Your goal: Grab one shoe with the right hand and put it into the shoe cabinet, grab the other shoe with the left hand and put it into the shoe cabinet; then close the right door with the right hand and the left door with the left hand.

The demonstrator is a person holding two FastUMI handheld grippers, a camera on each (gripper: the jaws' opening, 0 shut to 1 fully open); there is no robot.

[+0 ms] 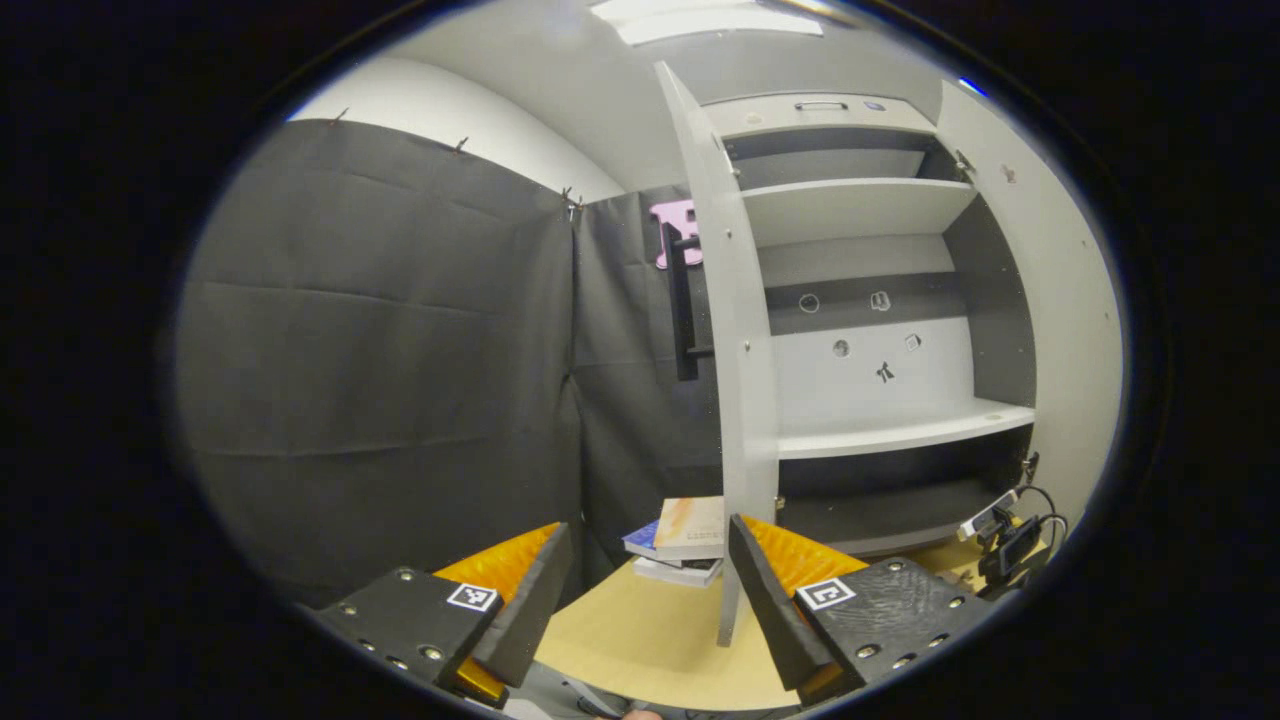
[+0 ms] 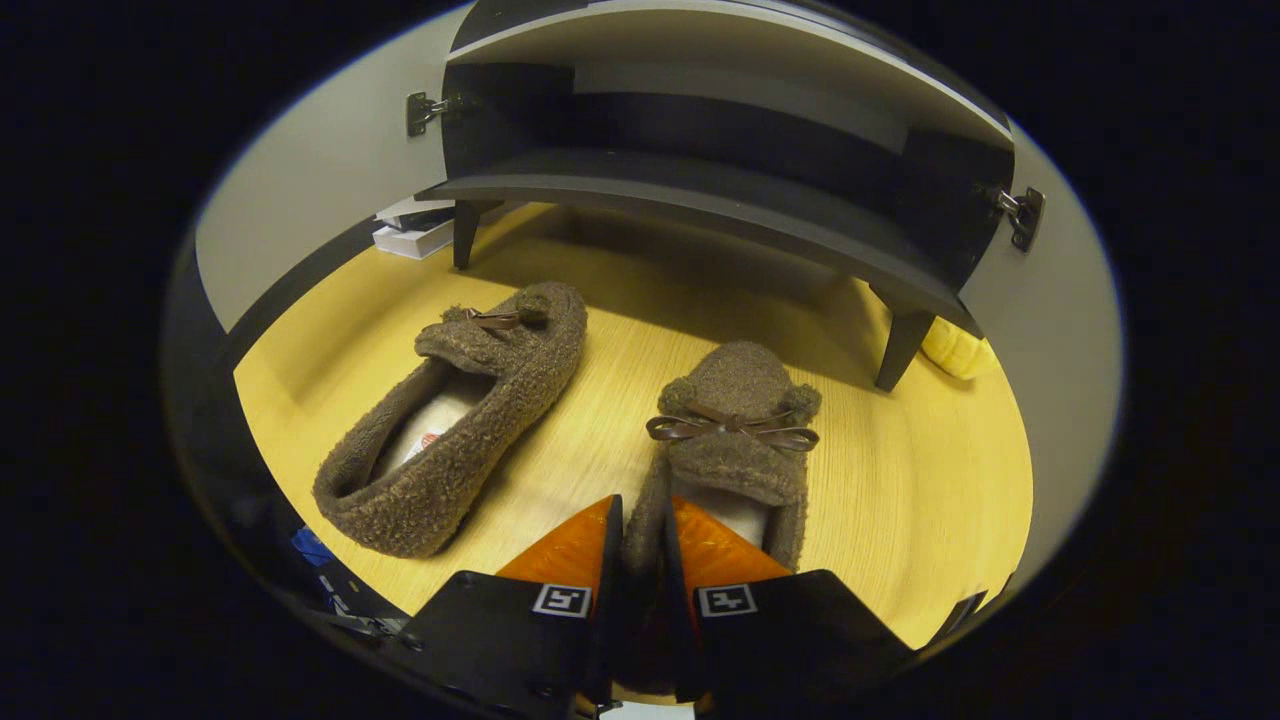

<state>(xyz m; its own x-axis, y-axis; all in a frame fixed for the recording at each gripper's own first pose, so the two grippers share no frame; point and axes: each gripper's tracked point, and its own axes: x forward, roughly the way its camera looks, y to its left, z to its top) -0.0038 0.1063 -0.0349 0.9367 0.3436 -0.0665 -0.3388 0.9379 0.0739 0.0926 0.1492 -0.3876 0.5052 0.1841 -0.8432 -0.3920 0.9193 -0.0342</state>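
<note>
Two fuzzy brown slippers lie on the wooden tabletop (image 2: 900,500) in the right gripper view. My right gripper (image 2: 640,530) is shut on the left side wall of the right slipper (image 2: 735,420), near its heel. The left slipper (image 2: 470,410) lies apart, angled toward the cabinet. Just behind them stands the shoe cabinet (image 2: 700,195) on short dark legs, both doors swung open. In the left gripper view my left gripper (image 1: 650,560) is open and holds nothing, raised and facing the cabinet's white shelves (image 1: 880,430) past the open left door (image 1: 735,330).
A small stack of books (image 1: 680,540) lies on the table beside the left door's foot. A small device with cables (image 1: 1005,535) sits at the right. A yellow object (image 2: 955,350) lies beside the cabinet's right leg. Black cloth walls the booth.
</note>
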